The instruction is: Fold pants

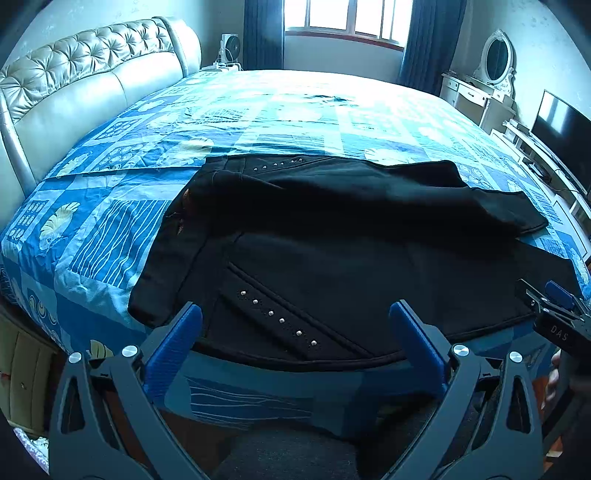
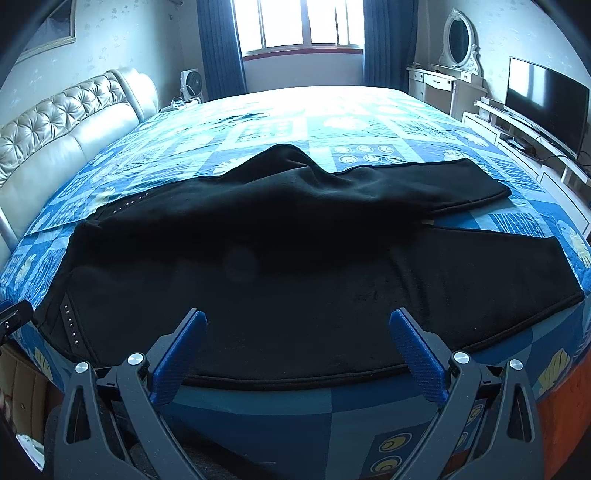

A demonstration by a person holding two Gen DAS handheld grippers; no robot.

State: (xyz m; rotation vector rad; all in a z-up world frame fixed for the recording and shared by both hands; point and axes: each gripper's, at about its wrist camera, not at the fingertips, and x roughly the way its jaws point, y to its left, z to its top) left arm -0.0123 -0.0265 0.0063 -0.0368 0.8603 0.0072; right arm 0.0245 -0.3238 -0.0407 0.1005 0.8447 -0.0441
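Black pants [image 1: 332, 251] with silver studs at the pockets lie spread across the near part of the bed, waist to the left, two legs reaching right. The far leg is rumpled over the near one. In the right wrist view the same pants [image 2: 295, 266] fill the middle. My left gripper [image 1: 295, 317] hovers open over the near hem by the studded pocket, nothing between its blue fingers. My right gripper [image 2: 299, 325] is open too, above the near leg's edge. The right gripper [image 1: 554, 302] also shows at the right edge of the left wrist view.
The bed has a blue patchwork cover [image 1: 258, 118] and a padded cream headboard [image 1: 74, 85] on the left. A white dresser with mirror [image 2: 454, 70] and a TV [image 2: 546, 96] stand to the right. A window [image 2: 299, 26] with blue curtains is at the back.
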